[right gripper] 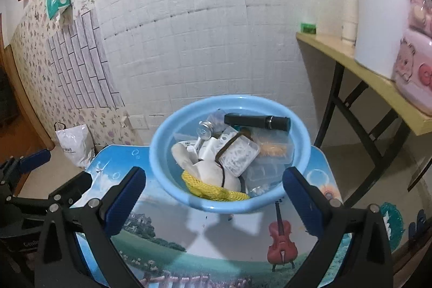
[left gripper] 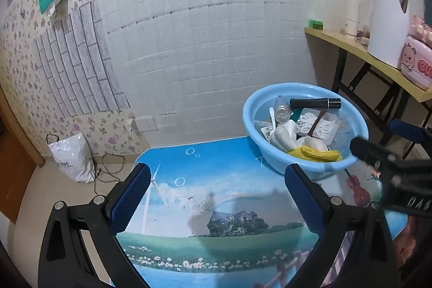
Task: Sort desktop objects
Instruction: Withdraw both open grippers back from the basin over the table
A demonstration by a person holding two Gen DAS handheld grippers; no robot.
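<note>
Sorting looks nearly finished: desktop objects [right gripper: 226,153] sit piled in the blue basin [right gripper: 162,169] on the picture-printed table [right gripper: 216,239], bare elsewhere, while left gripper [left gripper: 216,199] and right gripper [right gripper: 213,201] gape empty.

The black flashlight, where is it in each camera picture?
Left wrist: flashlight at right of middle, across the back of the blue basin.
Right wrist: flashlight just right of centre, at the basin's back.
Shared landmark: yellow rope at the basin's near edge.
</note>
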